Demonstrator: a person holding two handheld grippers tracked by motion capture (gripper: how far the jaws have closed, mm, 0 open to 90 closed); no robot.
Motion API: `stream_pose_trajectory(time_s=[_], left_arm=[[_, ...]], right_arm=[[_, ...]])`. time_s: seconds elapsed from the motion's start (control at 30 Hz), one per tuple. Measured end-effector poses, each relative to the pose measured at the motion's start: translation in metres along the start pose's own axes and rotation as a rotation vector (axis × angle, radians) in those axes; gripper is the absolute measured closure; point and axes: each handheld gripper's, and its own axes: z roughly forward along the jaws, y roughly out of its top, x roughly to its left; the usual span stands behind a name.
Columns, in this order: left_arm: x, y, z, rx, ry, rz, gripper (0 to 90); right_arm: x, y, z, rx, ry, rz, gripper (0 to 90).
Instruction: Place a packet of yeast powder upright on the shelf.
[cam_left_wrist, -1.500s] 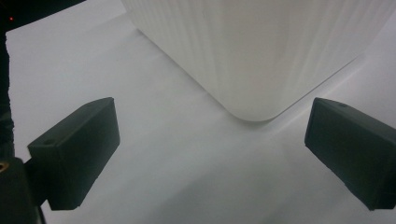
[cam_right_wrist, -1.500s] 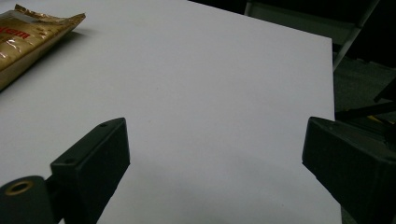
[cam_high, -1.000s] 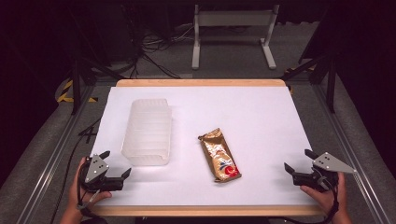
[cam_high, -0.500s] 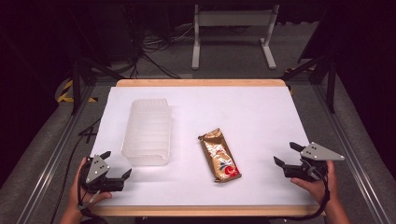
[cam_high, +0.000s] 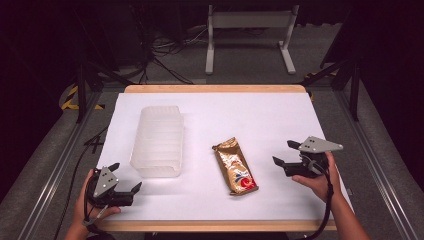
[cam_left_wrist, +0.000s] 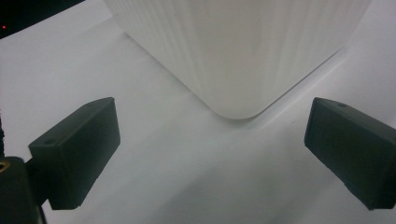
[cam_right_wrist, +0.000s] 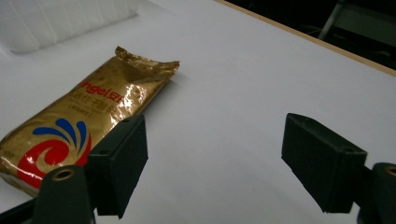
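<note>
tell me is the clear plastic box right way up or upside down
Upside down: the plastic box lies with its closed ribbed base up, rim on the table.

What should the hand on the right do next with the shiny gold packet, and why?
Probably carry the right gripper a little further toward the gold foil snack packet and bring its jaws around it. The jaws stand open with nothing between them, though they have just been closing a bit, and the packet lies flat on the white table, apart from the gripper.

High view overhead, facing forward; gripper views low, close; share table (cam_high: 280, 120).
</note>
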Motion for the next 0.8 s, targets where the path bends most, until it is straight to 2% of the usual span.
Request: stream_pose_trajectory(time_s=[0.27,0.43,0.47,0.63,0.8], left_arm=[[0.0,-0.001,0.0,0.004,0.0,0.004,4.4],[0.0,-0.001,0.0,0.003,-0.006,0.004,4.4],[0.0,-0.001,0.0,0.003,-0.006,0.003,4.4],[-0.001,-0.001,0.0,0.006,0.0,0.005,4.4],[-0.001,-0.001,0.0,0.008,-0.002,0.006,4.4]], right_arm=[[0.005,0.024,0.035,0.025,0.071,-0.023,22.0],[0.004,0.033,0.053,0.04,0.102,-0.005,21.5],[0.006,0.037,0.061,0.046,0.114,-0.008,21.4],[0.014,0.047,0.081,0.073,0.151,-0.016,21.5],[0.024,0.054,0.106,0.126,0.182,-0.028,21.3]])
